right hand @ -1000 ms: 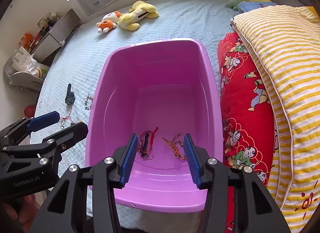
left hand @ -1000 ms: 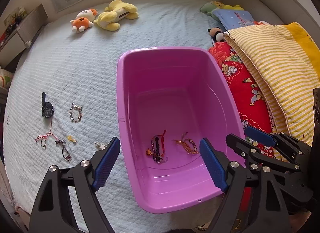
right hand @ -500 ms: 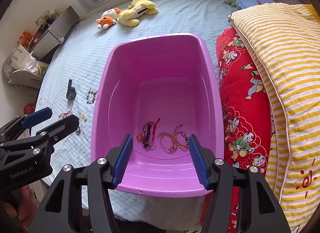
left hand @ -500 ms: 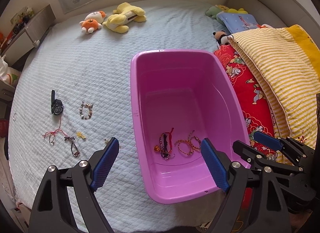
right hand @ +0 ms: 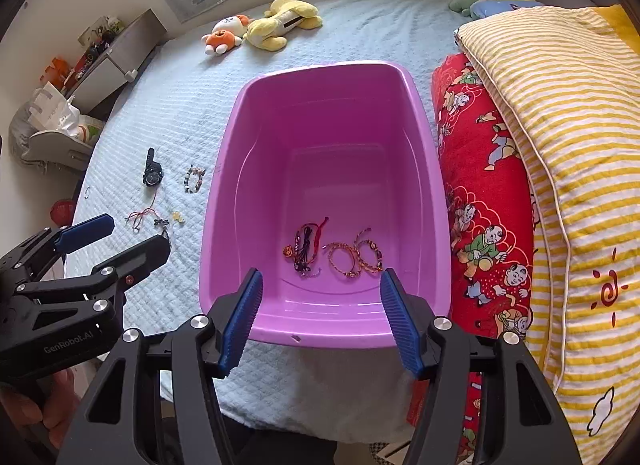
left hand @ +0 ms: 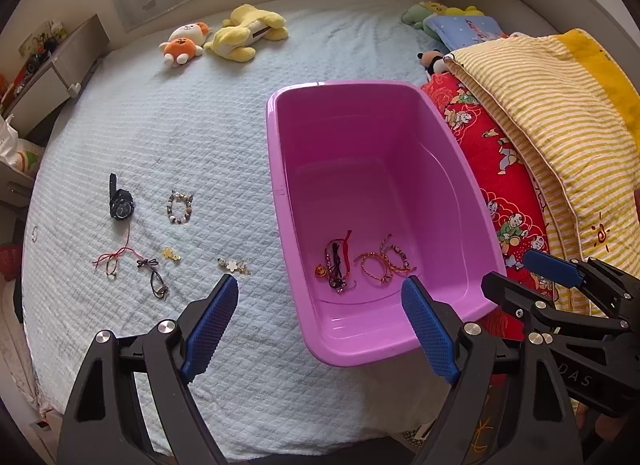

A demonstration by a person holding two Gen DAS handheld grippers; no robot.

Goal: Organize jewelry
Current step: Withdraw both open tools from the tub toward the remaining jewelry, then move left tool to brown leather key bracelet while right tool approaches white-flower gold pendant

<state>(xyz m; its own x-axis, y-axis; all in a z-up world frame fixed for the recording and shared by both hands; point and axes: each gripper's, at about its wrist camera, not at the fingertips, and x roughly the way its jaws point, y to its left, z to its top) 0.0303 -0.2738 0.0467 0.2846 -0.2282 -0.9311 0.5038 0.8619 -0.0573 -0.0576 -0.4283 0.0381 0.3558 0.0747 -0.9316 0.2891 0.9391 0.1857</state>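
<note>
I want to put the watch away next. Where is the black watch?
The black watch lies on the pale blue bedspread, left of the purple tub in both views, with the beaded bracelet just to its right.

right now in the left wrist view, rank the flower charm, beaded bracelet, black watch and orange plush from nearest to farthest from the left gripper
1. Flower charm, on the bedspread just beyond the left gripper's left fingertip.
2. Beaded bracelet, farther up and to the left.
3. Black watch, left of the bracelet.
4. Orange plush, at the bed's far end.
</note>
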